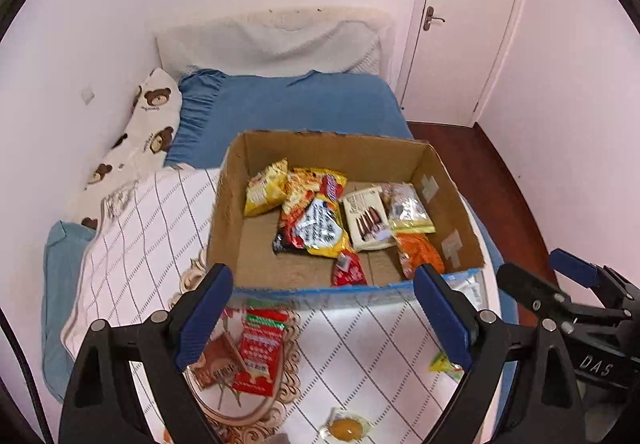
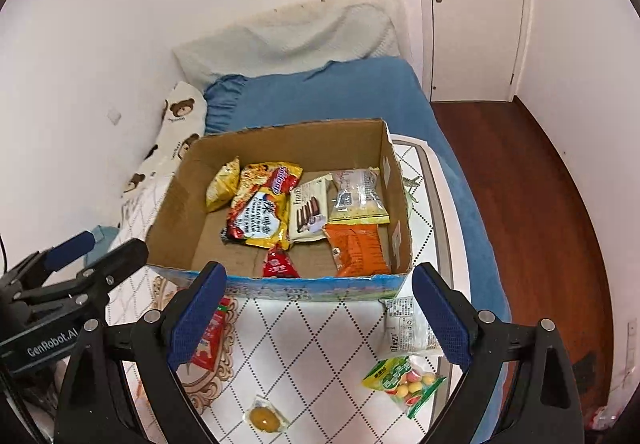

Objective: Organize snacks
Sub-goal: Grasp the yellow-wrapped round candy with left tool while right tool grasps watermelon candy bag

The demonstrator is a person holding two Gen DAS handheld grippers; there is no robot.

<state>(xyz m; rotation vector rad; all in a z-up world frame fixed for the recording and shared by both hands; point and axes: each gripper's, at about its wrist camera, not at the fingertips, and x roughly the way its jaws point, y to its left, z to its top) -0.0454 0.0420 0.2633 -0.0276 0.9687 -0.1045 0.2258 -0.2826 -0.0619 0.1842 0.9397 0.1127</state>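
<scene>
An open cardboard box (image 1: 228,212) (image 2: 176,212) sits on the white quilt and holds several snack packets: yellow noodle bags (image 1: 316,220) (image 2: 260,216), a cream biscuit box (image 1: 366,220) and an orange packet (image 2: 358,248). In front of the box lie a red packet (image 1: 260,352) (image 2: 210,340), a small yellow jelly cup (image 1: 346,429) (image 2: 264,419), a green bag of coloured candy balls (image 2: 404,380) and a white packet (image 2: 408,328). My left gripper (image 1: 324,320) (image 2: 114,242) hovers open over the loose snacks with nothing between its fingers. My right gripper (image 2: 320,320) (image 1: 528,264) is beside it, also open with nothing in it.
The bed has a blue sheet (image 1: 288,104) behind the box and a bear-print pillow (image 1: 148,132) against the left wall. A white door (image 1: 468,24) and dark wooden floor (image 2: 532,204) lie to the right of the bed.
</scene>
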